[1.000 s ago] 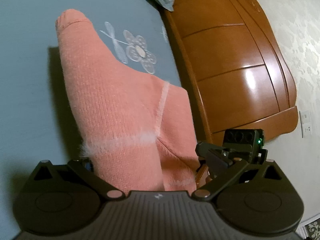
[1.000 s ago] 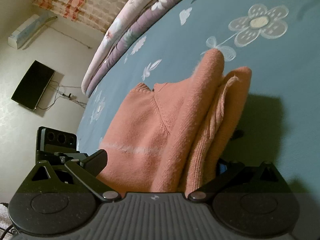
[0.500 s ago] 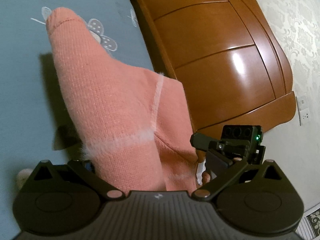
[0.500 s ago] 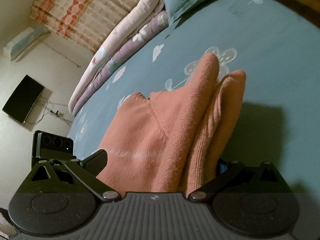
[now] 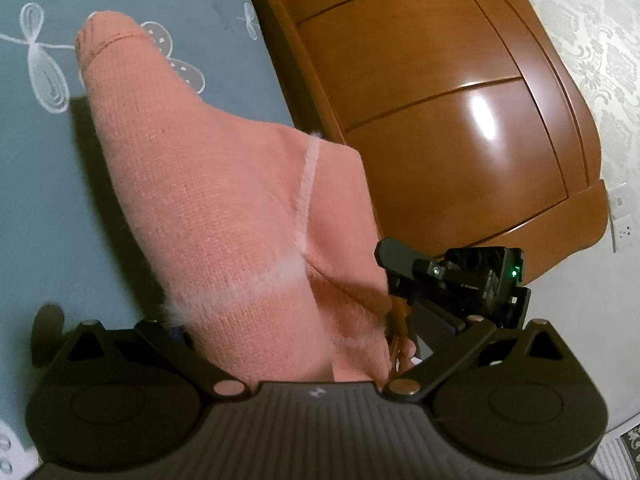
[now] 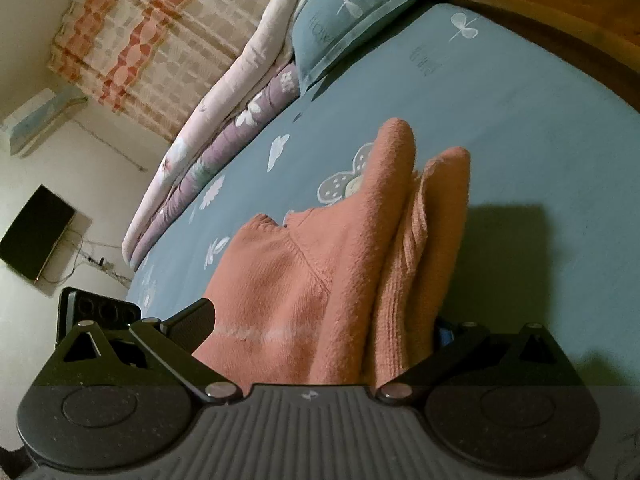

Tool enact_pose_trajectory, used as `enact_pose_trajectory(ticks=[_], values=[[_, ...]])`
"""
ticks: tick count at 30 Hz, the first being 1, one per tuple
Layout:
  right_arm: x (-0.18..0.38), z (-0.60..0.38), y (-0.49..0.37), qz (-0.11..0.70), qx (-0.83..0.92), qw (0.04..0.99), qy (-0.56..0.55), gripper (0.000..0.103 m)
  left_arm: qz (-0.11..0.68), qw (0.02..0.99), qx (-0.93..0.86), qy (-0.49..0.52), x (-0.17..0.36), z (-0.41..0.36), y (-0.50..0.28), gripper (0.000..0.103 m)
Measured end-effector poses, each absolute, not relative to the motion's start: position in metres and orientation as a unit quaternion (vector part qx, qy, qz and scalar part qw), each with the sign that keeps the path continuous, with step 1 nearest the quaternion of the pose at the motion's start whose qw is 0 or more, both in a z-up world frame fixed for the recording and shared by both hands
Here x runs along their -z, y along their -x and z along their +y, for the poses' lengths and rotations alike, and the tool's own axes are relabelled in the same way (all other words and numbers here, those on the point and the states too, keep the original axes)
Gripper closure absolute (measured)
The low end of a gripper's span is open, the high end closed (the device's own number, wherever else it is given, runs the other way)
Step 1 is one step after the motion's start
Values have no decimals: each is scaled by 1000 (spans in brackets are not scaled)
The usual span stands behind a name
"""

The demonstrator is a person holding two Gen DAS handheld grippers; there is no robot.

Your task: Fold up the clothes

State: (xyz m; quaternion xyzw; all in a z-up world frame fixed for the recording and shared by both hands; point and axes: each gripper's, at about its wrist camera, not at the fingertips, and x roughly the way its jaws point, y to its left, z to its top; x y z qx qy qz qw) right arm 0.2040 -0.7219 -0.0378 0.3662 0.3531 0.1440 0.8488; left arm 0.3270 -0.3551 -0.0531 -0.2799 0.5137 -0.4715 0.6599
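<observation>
While both grippers grip its near edge, one salmon sweater [image 5: 224,208] hangs lifted above the blue sheet [image 5: 36,208], its far end drooping toward 12 o'clock in each view. The left gripper [image 5: 280,344] pinches the knit between its jaws, though the fingertips are buried in cloth, so only the pinch itself can be judged, not the gap. The right gripper [image 6: 320,344] likewise bites a bunched edge, and its jaws close on the sweater where two rolled folds rise side by side. In the left view the right gripper appears at 4 o'clock, just beside the fabric; in the right view the left one sits at 8 o'clock. Holding two points of one edge keeps the garment spread between them and clear of the sheet, which suits carrying it over or laying it down as a fold. Whether this is an early fold or a late one cannot be settled.

By count: one sweater, two grippers, one pillow [image 6: 352,20] at 12 o'clock in the right view, one rolled quilt [image 6: 224,120] at 10 o'clock, and one wooden headboard [image 5: 440,120] at 2 o'clock in the left view.
</observation>
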Motion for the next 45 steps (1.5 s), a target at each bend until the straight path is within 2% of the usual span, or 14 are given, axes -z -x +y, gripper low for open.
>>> enact_pose_trajectory(ticks=[12,16,19,22,28,32,34,36,39,43,45], values=[[57,-743,-220,352,-103,849,-380,0,536,656,467,254,70,-351,-325,2],[39,-749,-202,345,-16,888,-304,0,526,685,460,205,57,-332,-316,2],[12,-740,-181,302,18,916,-262,0,482,733,457,144,32,-319,-304,2],[-12,-703,-168,267,40,943,-194,1,465,733,478,131,23,-327,-302,1],[2,-606,-165,295,96,949,-59,24,442,719,523,115,10,-348,-300,1],[32,-604,-163,317,132,935,-89,31,463,703,531,95,28,-362,-301,1],[47,-610,-162,325,149,927,-114,45,469,698,535,85,33,-365,-304,1],[57,-615,-153,327,153,924,-127,50,474,692,540,77,36,-369,-308,1],[50,-613,-145,318,154,925,-140,48,483,697,528,42,23,-379,-309,1],[40,-593,-140,318,142,929,-125,32,453,715,532,-18,-3,-403,-314,1],[43,-581,-139,333,144,926,-100,32,439,720,537,-37,-8,-419,-317,1]])
